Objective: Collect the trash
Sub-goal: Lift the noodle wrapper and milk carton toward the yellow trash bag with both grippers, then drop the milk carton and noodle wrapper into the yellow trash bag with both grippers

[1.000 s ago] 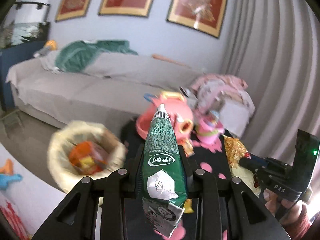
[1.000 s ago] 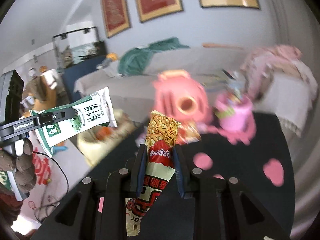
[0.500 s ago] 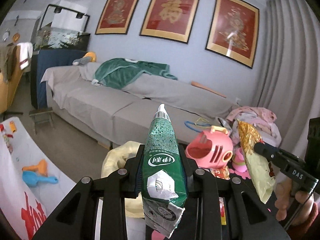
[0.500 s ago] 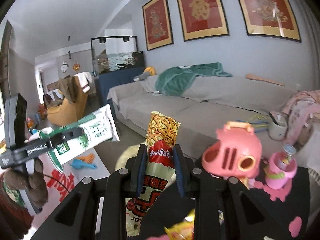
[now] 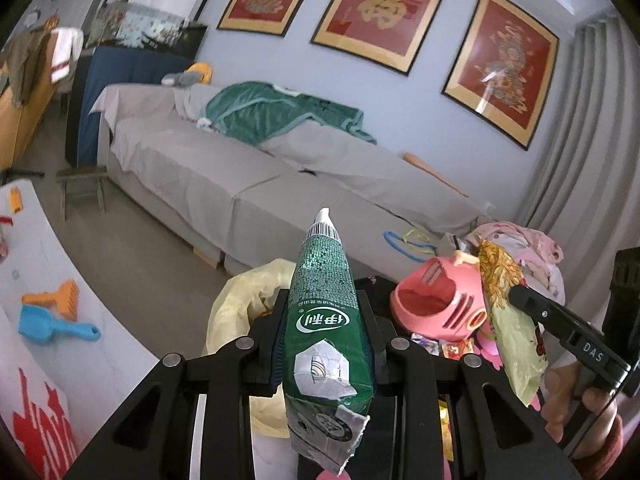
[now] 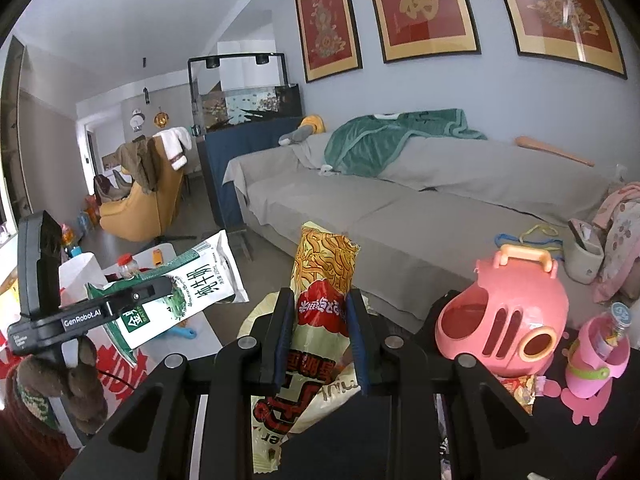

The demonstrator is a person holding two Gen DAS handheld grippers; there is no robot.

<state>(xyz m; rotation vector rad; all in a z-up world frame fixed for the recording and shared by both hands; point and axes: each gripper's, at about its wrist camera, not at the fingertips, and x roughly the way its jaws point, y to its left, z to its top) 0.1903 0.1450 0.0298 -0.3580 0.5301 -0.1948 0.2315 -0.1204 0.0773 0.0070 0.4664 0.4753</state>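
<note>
A flattened green milk carton [image 5: 326, 328] is pinched mid-body by the left gripper [image 5: 324, 344], a limp noodle wrapper [image 6: 320, 304] by the right gripper [image 6: 320, 340], above the yellow-lined bin [image 5: 240, 300]; both are judged light and crushable.

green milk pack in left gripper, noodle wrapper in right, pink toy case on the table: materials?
Green milk pack: looks like coated paperboard carton, matte print, torn edge with silvery lining showing.
Noodle wrapper: thin plastic film, glossy, crinkled and folded.
Pink toy case: moulded hard plastic, smooth semi-gloss, with clean slots and a rigid handle.
</note>
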